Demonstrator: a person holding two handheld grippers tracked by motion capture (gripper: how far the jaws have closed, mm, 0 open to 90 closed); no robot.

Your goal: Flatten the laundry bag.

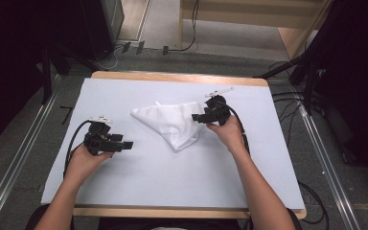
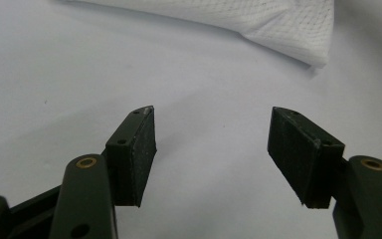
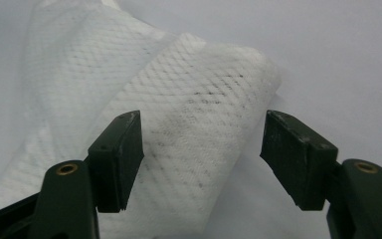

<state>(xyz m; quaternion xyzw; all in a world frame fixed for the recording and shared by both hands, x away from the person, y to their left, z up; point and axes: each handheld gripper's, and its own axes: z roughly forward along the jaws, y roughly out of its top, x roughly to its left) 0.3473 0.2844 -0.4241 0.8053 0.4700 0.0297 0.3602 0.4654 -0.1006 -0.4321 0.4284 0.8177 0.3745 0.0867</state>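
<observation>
Here the right gripper is hovering at the right edge of the white cloth, its jaws standing wide apart with nothing between the pads. The left gripper is resting to the left and nearer, jaws likewise spread and holding nothing, well apart from the cloth. The cloth is lying roughly mid-table on the pale sheet, bunched into a loose triangle whose point is aiming toward the near side.

To do the pinch well, I would judge that the right gripper should be sinking its lower jaw under the rolled fold in front of it and closing on one thick layer, not the whole bundle, so the cloth opens when lifted. The left one would do best taking the opposite corner.

The fabric is looking soft and limp, with a fine waffle or mesh weave; faint dark specks are showing on the rounded fold. The table covering is smooth and matte.
</observation>
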